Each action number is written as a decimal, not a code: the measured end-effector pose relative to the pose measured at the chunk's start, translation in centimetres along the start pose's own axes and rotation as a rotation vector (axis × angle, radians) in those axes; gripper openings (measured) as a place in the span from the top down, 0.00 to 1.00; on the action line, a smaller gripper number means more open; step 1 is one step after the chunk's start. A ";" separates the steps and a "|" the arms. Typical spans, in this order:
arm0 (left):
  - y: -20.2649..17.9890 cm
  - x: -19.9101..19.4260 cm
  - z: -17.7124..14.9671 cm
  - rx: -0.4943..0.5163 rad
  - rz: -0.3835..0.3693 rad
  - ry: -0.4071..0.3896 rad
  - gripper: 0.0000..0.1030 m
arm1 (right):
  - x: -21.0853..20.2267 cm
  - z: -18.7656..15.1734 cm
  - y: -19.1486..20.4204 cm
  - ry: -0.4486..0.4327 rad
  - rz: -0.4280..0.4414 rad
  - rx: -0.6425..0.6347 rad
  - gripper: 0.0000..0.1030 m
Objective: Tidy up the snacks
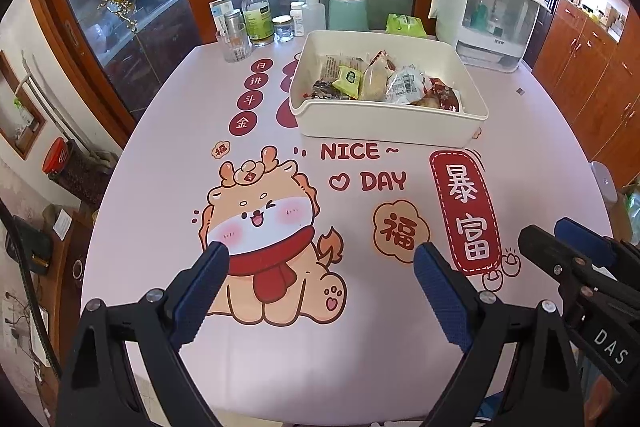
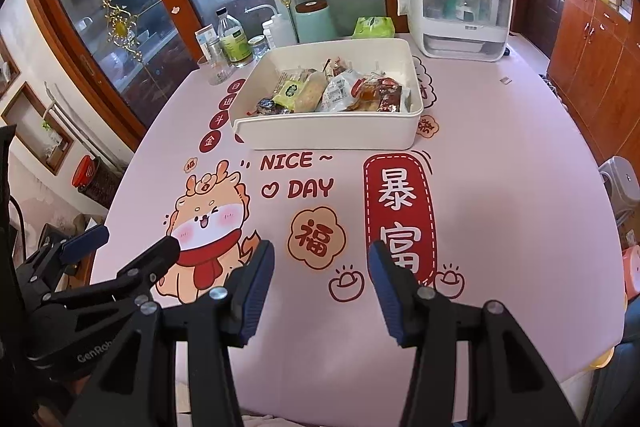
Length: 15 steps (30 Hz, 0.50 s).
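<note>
Nearest, the left gripper is hovering over the near part of the table w/ its blue pads spread wide and nothing between them; under it the dragon print is showing. The right gripper is hovering just beside it, also spread apart and holding nothing. Each view is catching the other gripper at its edge: the left cam is showing it at the right side, the right cam at the left side. Further, approx. in the middle of the table, the white bin is standing w/ the snacks already lying inside, among them a green packet and a dark red packet. Behind the bin, along the far edge, a drinking glass, a clear bottle, a mint container, a green pouch and a white dispenser box are standing in front of the glass cabinet. Only the right cam is showing a grey stool at the right, off the table.
</note>
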<state>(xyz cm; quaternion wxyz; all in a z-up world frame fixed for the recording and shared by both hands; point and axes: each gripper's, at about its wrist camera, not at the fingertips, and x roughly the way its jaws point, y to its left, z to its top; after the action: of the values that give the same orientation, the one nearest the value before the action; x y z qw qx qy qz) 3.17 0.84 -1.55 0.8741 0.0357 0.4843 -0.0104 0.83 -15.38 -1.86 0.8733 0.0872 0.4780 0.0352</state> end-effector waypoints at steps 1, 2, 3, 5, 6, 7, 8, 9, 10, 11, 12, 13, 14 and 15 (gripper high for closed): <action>0.0 0.1 0.0 0.001 0.000 0.003 0.10 | 0.0 0.0 0.1 0.001 0.000 -0.001 0.52; 0.1 0.1 0.0 0.001 0.001 0.005 0.10 | 0.1 0.0 0.1 0.003 0.000 -0.002 0.52; 0.1 0.1 0.0 0.001 0.001 0.006 0.10 | 0.1 0.0 0.2 0.004 0.000 -0.003 0.52; 0.1 0.1 0.0 0.001 0.001 0.007 0.10 | 0.1 0.0 0.3 0.005 0.001 -0.006 0.52; 0.0 0.1 0.0 0.000 0.002 0.006 0.10 | 0.1 0.0 0.4 0.006 0.001 -0.008 0.52; 0.0 0.1 0.0 0.001 0.002 0.006 0.10 | 0.1 0.0 0.4 0.007 0.001 -0.009 0.52; 0.0 0.1 0.1 -0.001 0.002 0.005 0.10 | 0.1 0.0 0.5 0.008 0.002 -0.009 0.52; 0.0 0.1 0.1 0.000 0.002 0.004 0.10 | 0.2 0.1 0.5 0.009 0.002 -0.009 0.52; 0.1 0.2 0.1 0.002 0.001 0.003 0.10 | 0.2 0.1 0.5 0.010 0.001 -0.009 0.52; 0.1 0.2 0.0 0.004 0.000 0.003 0.10 | 0.2 0.1 0.6 0.011 0.001 -0.010 0.52; 0.1 0.2 0.0 0.003 0.001 0.003 0.10 | 0.2 0.1 0.6 0.011 0.002 -0.010 0.52; 0.1 0.2 0.1 0.003 0.001 0.004 0.10 | 0.2 0.1 0.6 0.010 0.001 -0.010 0.52; 0.1 0.2 0.1 0.002 0.001 0.004 0.10 | 0.2 0.1 0.6 0.010 0.001 -0.010 0.52; 0.1 0.2 0.1 0.002 0.001 0.005 0.10 | 0.2 0.1 0.6 0.010 0.001 -0.009 0.52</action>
<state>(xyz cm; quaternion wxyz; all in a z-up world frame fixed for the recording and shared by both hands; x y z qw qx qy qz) 3.33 0.99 -1.69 0.8729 0.0368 0.4864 -0.0104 1.03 -14.76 -1.89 0.8713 0.0832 0.4822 0.0383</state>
